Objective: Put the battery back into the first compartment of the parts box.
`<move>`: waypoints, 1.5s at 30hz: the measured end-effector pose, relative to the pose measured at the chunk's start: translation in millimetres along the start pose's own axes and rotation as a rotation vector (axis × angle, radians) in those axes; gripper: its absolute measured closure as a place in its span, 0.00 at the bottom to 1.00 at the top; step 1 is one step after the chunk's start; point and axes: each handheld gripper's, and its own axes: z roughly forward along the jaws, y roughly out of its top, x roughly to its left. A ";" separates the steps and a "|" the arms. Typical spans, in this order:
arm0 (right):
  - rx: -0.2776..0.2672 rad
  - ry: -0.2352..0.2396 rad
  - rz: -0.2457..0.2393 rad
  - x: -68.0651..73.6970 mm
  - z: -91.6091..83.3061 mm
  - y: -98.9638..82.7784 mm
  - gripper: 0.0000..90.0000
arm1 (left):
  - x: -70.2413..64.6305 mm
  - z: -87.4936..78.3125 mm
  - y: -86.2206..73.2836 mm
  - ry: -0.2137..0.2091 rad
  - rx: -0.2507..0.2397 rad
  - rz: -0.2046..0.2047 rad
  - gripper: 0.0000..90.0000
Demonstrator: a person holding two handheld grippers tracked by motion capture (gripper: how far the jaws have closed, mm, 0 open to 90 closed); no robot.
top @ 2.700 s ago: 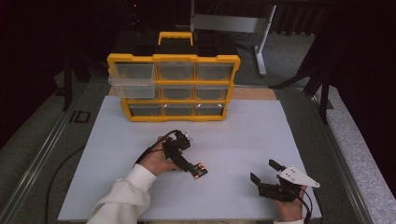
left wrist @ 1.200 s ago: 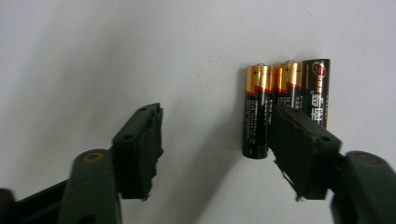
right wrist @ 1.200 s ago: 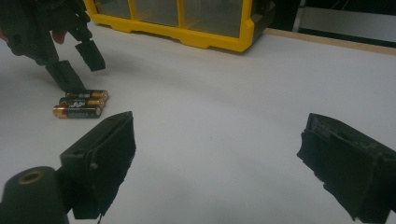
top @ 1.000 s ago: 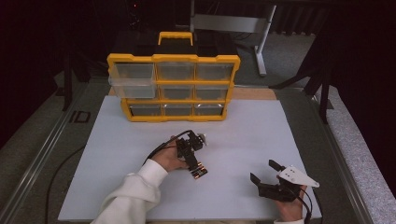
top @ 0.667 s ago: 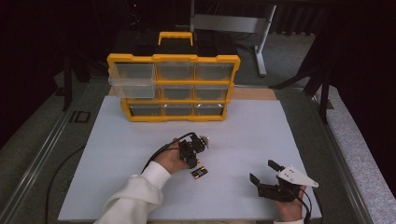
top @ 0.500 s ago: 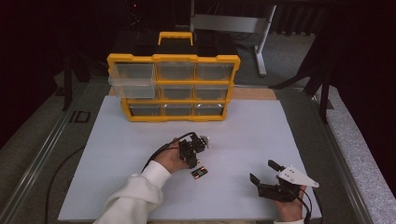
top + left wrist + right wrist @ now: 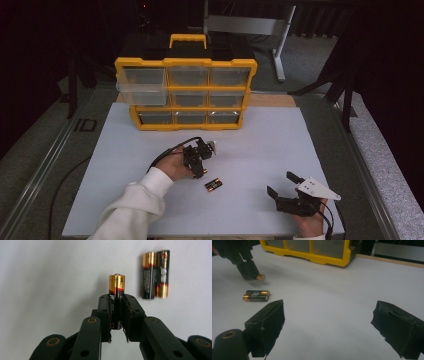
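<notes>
1. The left gripper (image 7: pixel 117 315) had just closed its jaws on one battery (image 7: pixel 116 292) and clamped it by its lower half, the gold end poking out past the pads.
2. Seen from above, that gripper (image 7: pixel 198 170) hung just over the white board (image 7: pixel 280 145), a little nearer the yellow drawer cabinet (image 7: pixel 186 90) than the pair of batteries (image 7: pixel 213 185) lying side by side on the board.
3. The grip looked centred and straight, so the sensible play was a steady lift, no twisting, keeping the cell in line with the jaws.
4. The top-left drawer (image 7: pixel 141 86) stood pulled out, a likely drop spot; the carry called for clearing its front lip before letting go.
5. The right gripper (image 7: pixel 327 332) sat wide open and empty near the board's front right corner, well apart from the batteries.
6. The risk was a round cell rolling in the pads if the hand tilted.
</notes>
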 end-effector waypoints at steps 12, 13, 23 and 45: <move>0.004 0.003 0.003 0.0 1.0 -0.4 0.11 | 14.7 -65.9 -22.2 -0.008 0.014 0.000 0.86; 0.004 0.003 0.003 -0.1 1.0 -0.4 0.11 | 15.7 -72.7 -24.1 -0.015 0.019 0.008 0.86; 0.002 0.003 0.008 -0.2 1.1 -0.4 0.11 | 21.3 -151.7 -53.1 0.044 0.008 0.006 0.86; 0.005 0.005 0.016 -0.6 2.0 -1.5 0.11 | 70.2 -264.8 -81.2 0.069 -0.031 -0.168 0.85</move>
